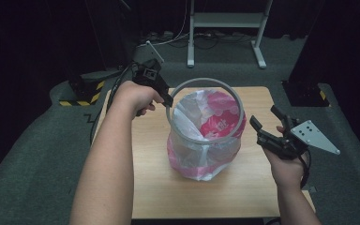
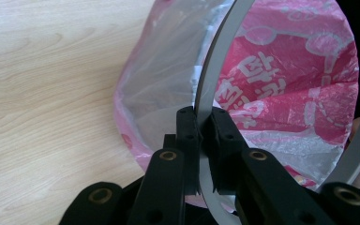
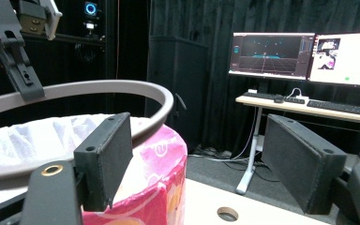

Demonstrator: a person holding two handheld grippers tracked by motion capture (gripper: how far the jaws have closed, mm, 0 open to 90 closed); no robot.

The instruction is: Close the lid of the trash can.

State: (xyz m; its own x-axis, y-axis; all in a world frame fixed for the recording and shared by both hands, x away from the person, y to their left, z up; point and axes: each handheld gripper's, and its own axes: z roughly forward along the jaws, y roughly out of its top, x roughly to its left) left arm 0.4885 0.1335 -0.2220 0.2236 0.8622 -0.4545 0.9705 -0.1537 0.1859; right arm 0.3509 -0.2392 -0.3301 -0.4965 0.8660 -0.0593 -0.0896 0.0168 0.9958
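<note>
High view shows a grey ring (image 1: 205, 83) held above a pink and clear plastic bag (image 1: 201, 145), which stands in the middle of the wooden desk (image 1: 243, 187). This ring is tilted, with its far edge higher, and its near edge lies at the mouth of the bag. In the left gripper view, the ring (image 2: 215, 70) passes between the two black jaws, and both press on its thin edge, so the left gripper (image 2: 205, 140) is closed on the ring. From above, the left gripper (image 1: 161, 91) meets the ring at its left side, and the person's left hand (image 1: 133, 96) holds it over the left part of the desk. The right gripper (image 1: 265, 129) is just beside the right side of the bag, apart from the ring. In the right gripper view, the jaws of the right gripper (image 3: 206, 159) stand wide apart with nothing between them, and the ring (image 3: 122, 89) and the bag (image 3: 154, 178) are seen at the left, behind the left jaw. Farther behind, a second desk carries two monitors (image 3: 304, 56) and keyboards.
</note>
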